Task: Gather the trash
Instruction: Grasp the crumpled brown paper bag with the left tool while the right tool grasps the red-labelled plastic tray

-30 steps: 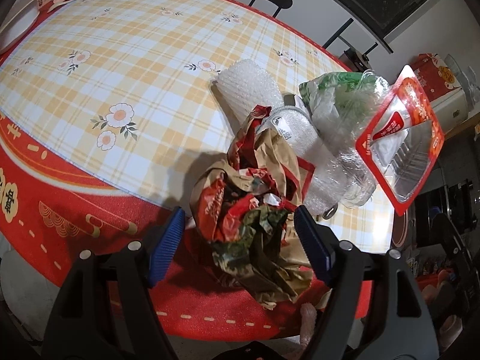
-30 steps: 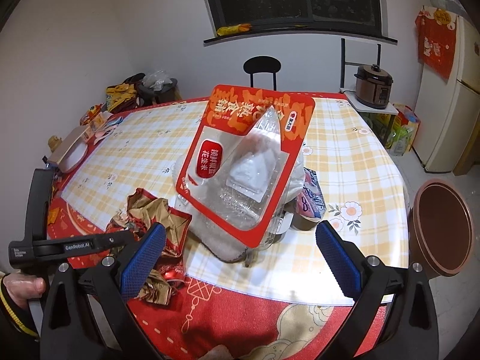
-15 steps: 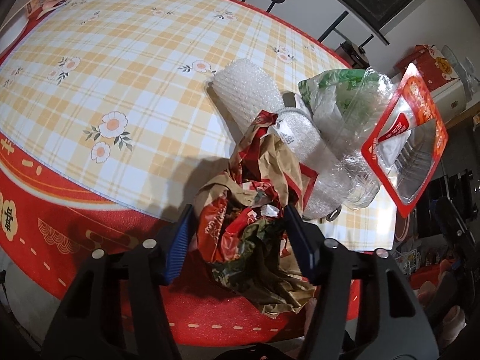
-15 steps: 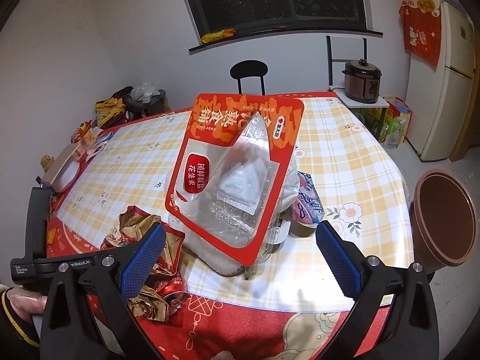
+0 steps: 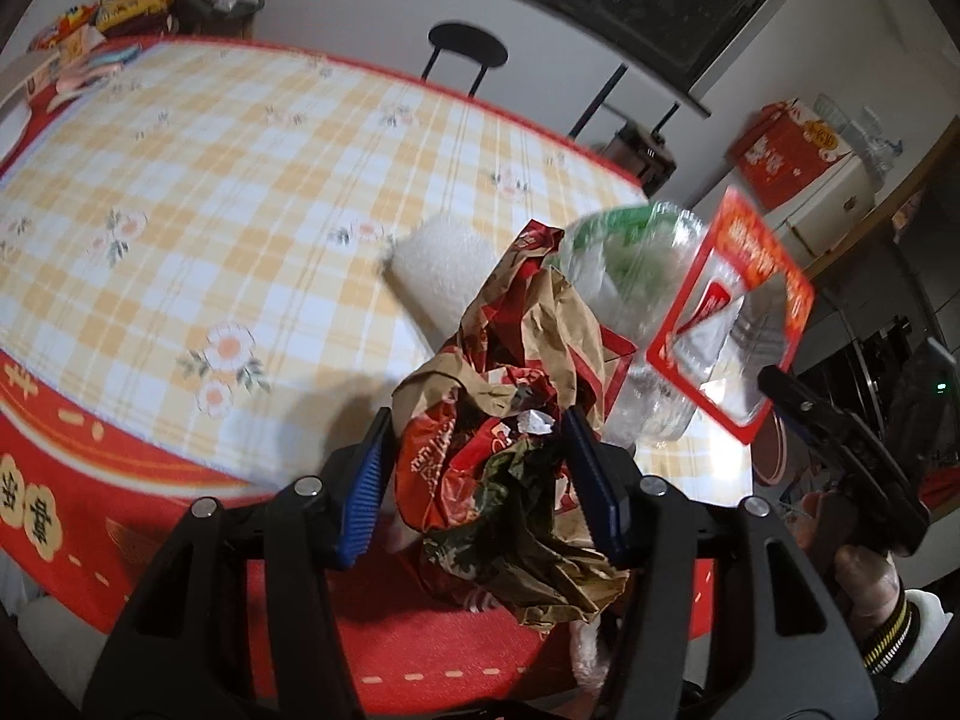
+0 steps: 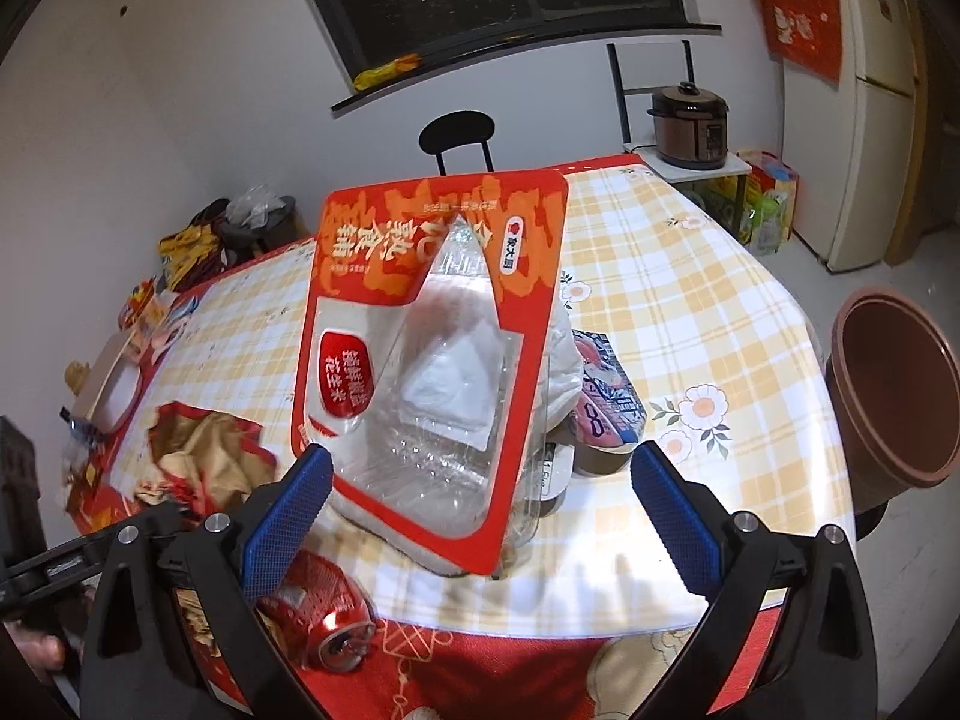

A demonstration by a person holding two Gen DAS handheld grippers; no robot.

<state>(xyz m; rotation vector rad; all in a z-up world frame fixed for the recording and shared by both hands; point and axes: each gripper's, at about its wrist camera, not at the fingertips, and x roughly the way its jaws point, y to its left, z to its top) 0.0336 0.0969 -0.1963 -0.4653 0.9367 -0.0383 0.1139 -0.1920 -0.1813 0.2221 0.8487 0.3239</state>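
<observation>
The left gripper (image 5: 477, 480) has just closed on the crumpled wrapper (image 5: 510, 420) at the table's (image 5: 210, 180) near edge; the right gripper (image 6: 480, 516) gapes, empty, before the red tray (image 6: 432, 312).

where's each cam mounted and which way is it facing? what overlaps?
Left wrist: on the left tool, angled down over the table's near edge at the crumpled paper bag its pads clamp; the person's right hand and its tool's handle show at right.
Right wrist: on the right tool, open, looking across the table toward the window; the red-rimmed plastic package fills centre, a crushed red can sits below; the left tool's handle shows at lower left.
Shared: package, bag, checked tablecloth, black stool.
</observation>
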